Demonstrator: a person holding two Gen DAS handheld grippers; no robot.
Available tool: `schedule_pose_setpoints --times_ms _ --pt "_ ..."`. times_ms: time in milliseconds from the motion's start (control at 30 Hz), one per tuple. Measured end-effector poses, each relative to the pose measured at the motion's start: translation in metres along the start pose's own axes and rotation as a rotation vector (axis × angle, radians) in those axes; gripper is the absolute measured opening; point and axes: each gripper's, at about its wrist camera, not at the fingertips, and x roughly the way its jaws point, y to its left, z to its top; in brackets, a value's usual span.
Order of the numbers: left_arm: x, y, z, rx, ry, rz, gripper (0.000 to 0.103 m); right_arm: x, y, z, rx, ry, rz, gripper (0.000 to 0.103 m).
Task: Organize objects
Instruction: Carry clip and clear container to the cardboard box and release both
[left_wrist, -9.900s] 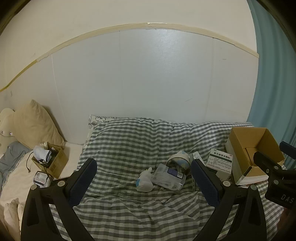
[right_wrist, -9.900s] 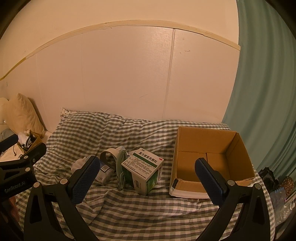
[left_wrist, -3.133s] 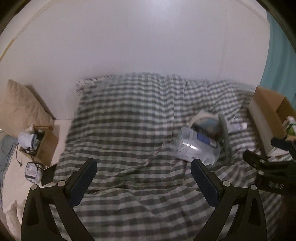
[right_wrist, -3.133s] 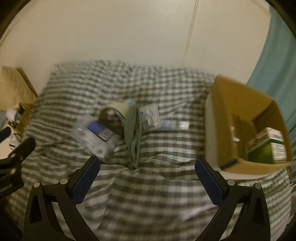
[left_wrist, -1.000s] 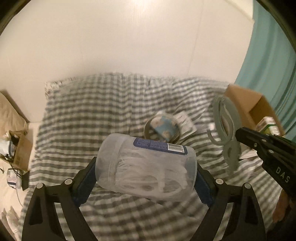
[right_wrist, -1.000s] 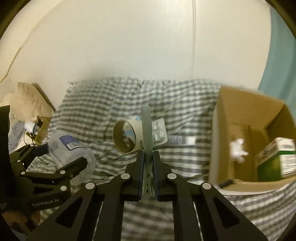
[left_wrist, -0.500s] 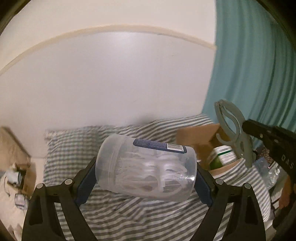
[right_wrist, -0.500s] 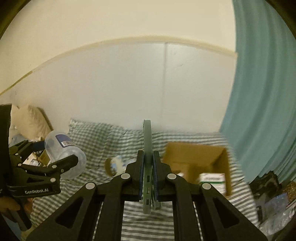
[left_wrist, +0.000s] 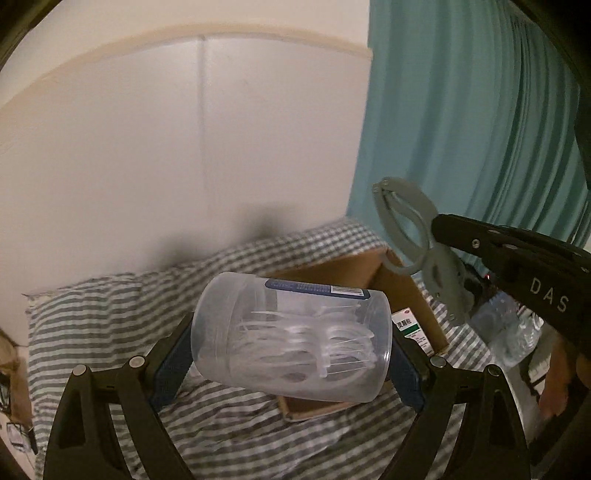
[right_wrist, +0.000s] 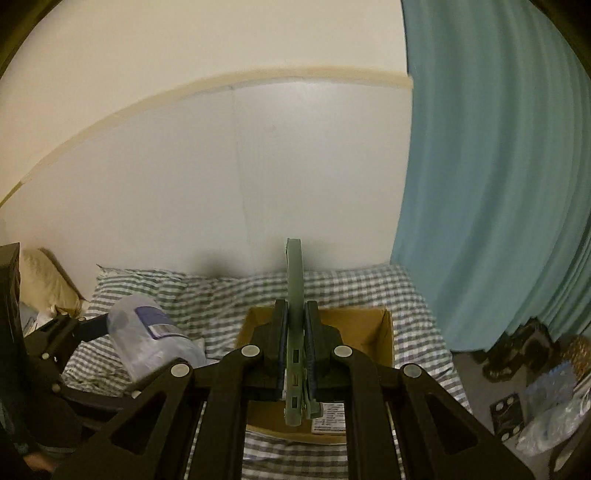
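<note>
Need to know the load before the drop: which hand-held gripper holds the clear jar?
The left hand-held gripper, clamping the clear jar sideways. The right hand-held gripper pinches a flat grey clip.

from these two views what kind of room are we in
Most likely a bedroom in a home. A bed covered by a checked duvet runs along a plain wall, a cream pillow lies at its far left end, and a teal curtain hangs along the right side.
</note>
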Motion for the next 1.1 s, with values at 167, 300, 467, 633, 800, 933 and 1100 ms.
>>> schedule_pose_setpoints --times_ms 167,300,467,633,800,933,1100 --pt "0.059 -0.011 -0.009 0.018 0.084 -0.008 0.093 0.048 -0.018 -0.012 0.046 0.081 0.004 0.008" --pt "0.091 -0.009 -0.016 0.025 0.132 -0.013 0.093 0.079 -0.025 -0.021 0.086 0.122 0.028 0.008" --pt "0.106 -0.014 -0.019 0.017 0.14 -0.038 0.094 0.101 -0.037 -0.031 0.111 0.158 0.052 0.008" --pt "0.1 -0.026 -0.017 0.049 0.124 0.0 0.102 0.102 -0.043 -0.036 0.149 0.169 0.091 0.009" --pt "0.07 -0.024 -0.01 0.07 0.083 0.038 0.103 0.083 -0.044 -0.03 0.159 0.127 0.098 0.009" --pt "0.043 -0.009 -0.008 0.075 0.059 0.08 0.103 0.055 -0.033 -0.025 0.143 0.094 0.092 0.014" --pt "-0.001 0.023 -0.006 0.053 0.025 0.129 0.103 0.014 -0.018 -0.028 0.133 0.057 0.095 0.032"
